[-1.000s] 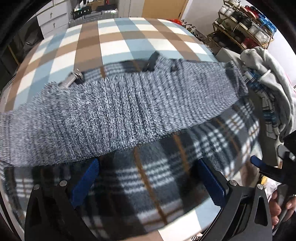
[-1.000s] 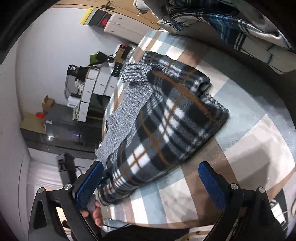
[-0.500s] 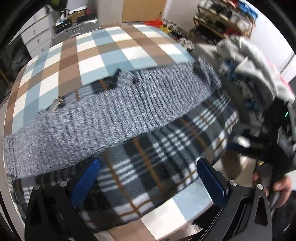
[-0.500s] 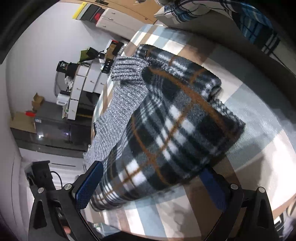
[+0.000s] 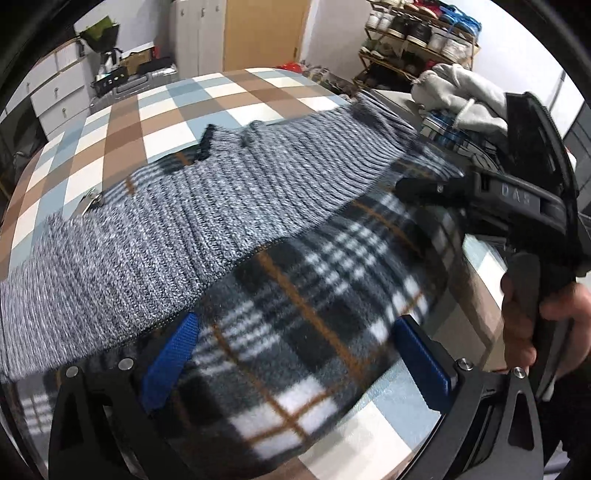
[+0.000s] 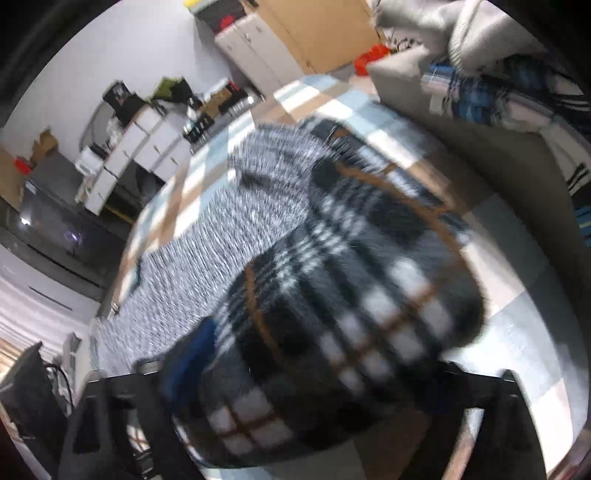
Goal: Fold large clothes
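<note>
A folded garment of black-and-white plaid fleece (image 5: 314, 314) with a grey knit part (image 5: 166, 229) lies on the checked table (image 5: 229, 99). My left gripper (image 5: 295, 362) is open, its blue pads on either side of the near plaid edge. My right gripper (image 6: 306, 384) is open and pushed up against the plaid fleece (image 6: 351, 295); the fabric fills the space between its fingers and hides the right pad. The grey knit (image 6: 229, 236) stretches away to the left. The right gripper also shows in the left wrist view (image 5: 491, 192) at the garment's right end. The right view is blurred.
A pile of other clothes (image 5: 458, 99) lies at the table's right edge, also in the right wrist view (image 6: 498, 85). A shoe rack (image 5: 421, 33) stands behind it. White drawers (image 5: 62, 92) and a suitcase stand beyond the far edge.
Both grippers have moved in on the garment. The right gripper has swung round and closed in on the plaid end, which now fills its view. The left view has shifted and tilted.
</note>
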`<action>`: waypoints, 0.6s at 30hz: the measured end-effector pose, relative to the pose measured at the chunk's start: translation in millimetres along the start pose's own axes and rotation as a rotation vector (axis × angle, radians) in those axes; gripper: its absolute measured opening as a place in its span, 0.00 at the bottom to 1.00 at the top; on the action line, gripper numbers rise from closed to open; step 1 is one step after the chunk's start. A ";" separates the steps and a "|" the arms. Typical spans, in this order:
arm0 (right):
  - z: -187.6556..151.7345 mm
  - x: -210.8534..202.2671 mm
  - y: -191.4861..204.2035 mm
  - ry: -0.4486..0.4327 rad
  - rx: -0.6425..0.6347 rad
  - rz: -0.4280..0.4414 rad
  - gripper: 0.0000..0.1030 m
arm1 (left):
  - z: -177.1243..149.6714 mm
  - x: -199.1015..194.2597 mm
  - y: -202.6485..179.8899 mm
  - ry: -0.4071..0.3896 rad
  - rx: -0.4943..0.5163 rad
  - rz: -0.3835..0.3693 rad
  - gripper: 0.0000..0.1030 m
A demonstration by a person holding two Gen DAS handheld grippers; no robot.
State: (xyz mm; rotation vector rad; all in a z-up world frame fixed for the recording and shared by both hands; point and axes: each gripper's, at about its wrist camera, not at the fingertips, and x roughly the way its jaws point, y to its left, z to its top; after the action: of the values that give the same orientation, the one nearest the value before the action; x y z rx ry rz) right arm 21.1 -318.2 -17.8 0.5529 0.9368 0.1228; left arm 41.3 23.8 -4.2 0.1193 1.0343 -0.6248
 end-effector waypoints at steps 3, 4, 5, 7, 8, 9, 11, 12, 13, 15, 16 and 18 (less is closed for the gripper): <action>1.0 -25.5 -14.9 -0.090 0.051 0.185 0.65 | 7.1 0.0 -1.9 0.007 -0.006 -0.026 0.99; 1.0 -29.7 -17.8 -0.104 0.058 0.248 0.65 | 8.9 0.6 -1.9 0.012 -0.007 -0.028 0.99; 2.0 -32.4 -18.7 -0.109 0.051 0.299 0.67 | 12.0 2.4 -1.3 0.016 -0.011 -0.029 0.99; 2.9 -26.1 -22.2 -0.091 0.055 0.304 0.71 | 11.0 -1.6 -5.5 0.018 -0.027 -0.030 0.99; 2.9 -22.0 -24.7 -0.082 0.075 0.303 0.75 | 11.4 -1.3 -6.4 0.018 -0.032 -0.028 0.99; 3.2 -15.2 -28.6 -0.060 0.106 0.298 0.78 | 11.5 -0.5 -7.6 0.017 -0.029 -0.023 0.99; 6.6 -2.4 -29.4 0.006 0.141 0.286 0.82 | 11.3 1.0 -9.3 0.013 -0.012 -0.012 0.99; 7.7 3.7 -27.5 0.042 0.144 0.280 0.89 | 10.6 0.6 -9.5 0.011 -0.006 -0.010 0.99; 9.1 7.1 -23.1 0.060 0.134 0.278 0.93 | 8.8 -0.8 -8.0 0.011 0.000 -0.011 0.99; 9.5 8.5 -16.3 0.061 0.102 0.276 1.00 | 9.2 -0.6 -7.2 0.012 0.003 -0.017 0.99; 11.6 11.6 -13.5 0.071 0.086 0.260 1.00 | 9.3 -0.9 -6.5 0.013 0.001 -0.021 0.99; 14.9 18.1 -13.0 0.087 0.089 0.212 1.00 | 9.4 -0.8 -6.1 0.013 0.000 -0.024 0.99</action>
State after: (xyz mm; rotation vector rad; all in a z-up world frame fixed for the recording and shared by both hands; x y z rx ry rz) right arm 42.0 -329.3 -30.6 0.7342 0.9702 0.2992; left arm 44.9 15.6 2.6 0.1117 1.0491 -0.6464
